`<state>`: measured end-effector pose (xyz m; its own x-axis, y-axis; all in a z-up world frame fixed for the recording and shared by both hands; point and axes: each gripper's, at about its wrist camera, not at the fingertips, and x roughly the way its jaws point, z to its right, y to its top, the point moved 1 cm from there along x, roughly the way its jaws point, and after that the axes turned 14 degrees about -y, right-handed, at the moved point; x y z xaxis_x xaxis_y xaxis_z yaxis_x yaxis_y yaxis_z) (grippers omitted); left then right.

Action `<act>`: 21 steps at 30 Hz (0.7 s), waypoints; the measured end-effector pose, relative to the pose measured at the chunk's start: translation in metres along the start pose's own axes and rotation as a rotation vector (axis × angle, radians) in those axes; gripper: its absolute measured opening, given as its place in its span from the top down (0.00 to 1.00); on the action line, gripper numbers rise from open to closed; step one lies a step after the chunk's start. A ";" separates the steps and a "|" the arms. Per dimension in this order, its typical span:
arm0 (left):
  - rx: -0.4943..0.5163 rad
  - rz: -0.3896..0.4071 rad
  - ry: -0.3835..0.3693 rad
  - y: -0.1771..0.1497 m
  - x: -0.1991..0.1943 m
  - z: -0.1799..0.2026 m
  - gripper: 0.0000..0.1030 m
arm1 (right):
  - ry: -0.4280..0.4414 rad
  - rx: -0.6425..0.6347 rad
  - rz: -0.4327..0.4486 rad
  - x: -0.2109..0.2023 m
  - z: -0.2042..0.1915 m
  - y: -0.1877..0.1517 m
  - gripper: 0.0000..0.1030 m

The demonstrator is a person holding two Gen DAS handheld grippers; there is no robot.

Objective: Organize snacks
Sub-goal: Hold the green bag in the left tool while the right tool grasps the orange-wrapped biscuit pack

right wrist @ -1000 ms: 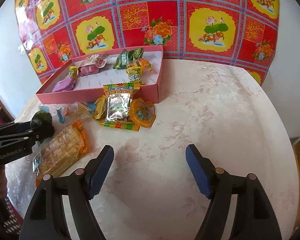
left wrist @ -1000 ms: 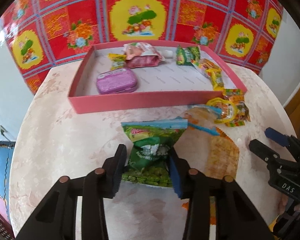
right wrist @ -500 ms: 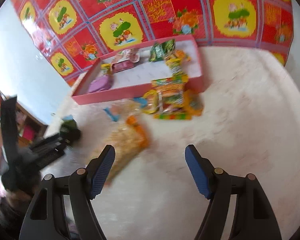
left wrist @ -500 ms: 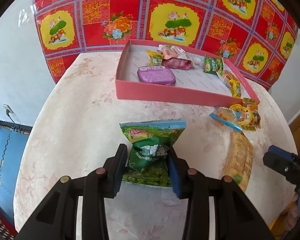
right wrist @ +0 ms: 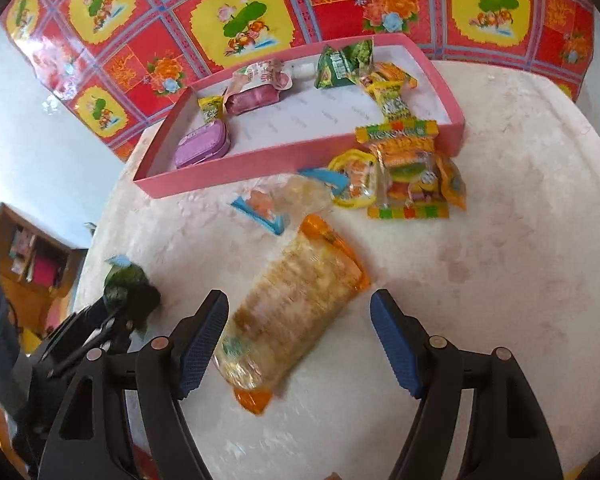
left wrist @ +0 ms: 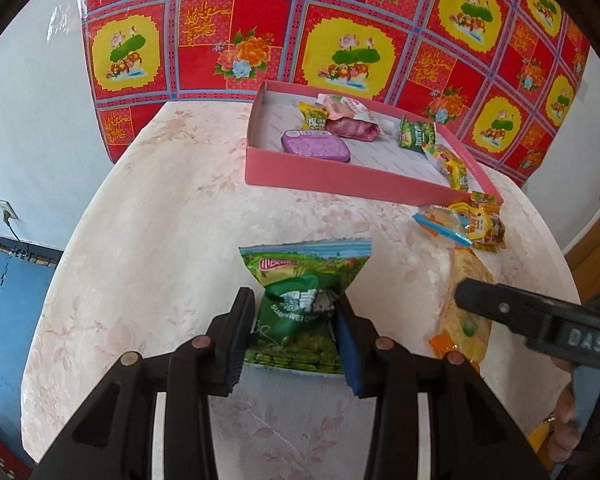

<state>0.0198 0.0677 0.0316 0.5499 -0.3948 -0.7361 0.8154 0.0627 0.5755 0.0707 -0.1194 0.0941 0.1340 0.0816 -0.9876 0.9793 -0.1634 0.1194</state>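
Your left gripper [left wrist: 296,326] is clamped on the green foil packet of peas [left wrist: 300,304], both pads pressed into its crumpled middle while its sealed top fans out beyond the fingertips. Your right gripper [right wrist: 300,332] has its blue-padded fingers [right wrist: 396,344] spread wide, and the long clear sleeve of golden crackers with orange ends [right wrist: 292,312] lies slantwise between them, nearer the left finger; whether that pad touches the wrapper is hard to say.

Under both grippers is a round table with a pale pink floral marble-look top [left wrist: 160,216]. Toward its far edge sits the shallow pink cardboard box lid [right wrist: 260,160], holding a purple tin [right wrist: 202,146], a pink pouch [right wrist: 256,92], a small green packet [right wrist: 336,66] and some yellow sweets [right wrist: 392,100]. Just outside the lid's near right corner lies a heap of yellow and orange sweet packets [right wrist: 404,172], with a clear blue-ended wrapper [right wrist: 284,200] beside it, between the heap and the cracker sleeve. Behind the table hangs a red and yellow flowered plastic sheet [left wrist: 340,40] against a pale wall, and blue floor mats [left wrist: 8,300] show past the table's left edge.

Compared with half a second ago, your left grip on the peas has not changed, though the lid now sits farther off to the right in that view. Your right gripper has moved in over the cracker sleeve, which earlier lay ahead of its fingers.
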 end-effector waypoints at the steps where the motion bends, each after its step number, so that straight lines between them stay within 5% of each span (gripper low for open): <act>1: 0.002 0.000 -0.002 -0.001 0.000 0.000 0.60 | -0.011 -0.014 0.010 0.001 -0.005 0.000 0.26; 8: 0.006 0.003 -0.012 -0.003 -0.001 -0.001 0.60 | -0.138 -0.195 0.079 0.006 -0.031 -0.013 0.25; 21: 0.019 -0.003 0.029 -0.005 -0.001 -0.002 0.60 | -0.099 -0.164 0.091 -0.001 0.014 -0.025 0.25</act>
<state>0.0152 0.0693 0.0288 0.5523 -0.3684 -0.7479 0.8139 0.0442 0.5793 0.0444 -0.1291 0.0903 0.2152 -0.0249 -0.9763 0.9765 -0.0025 0.2153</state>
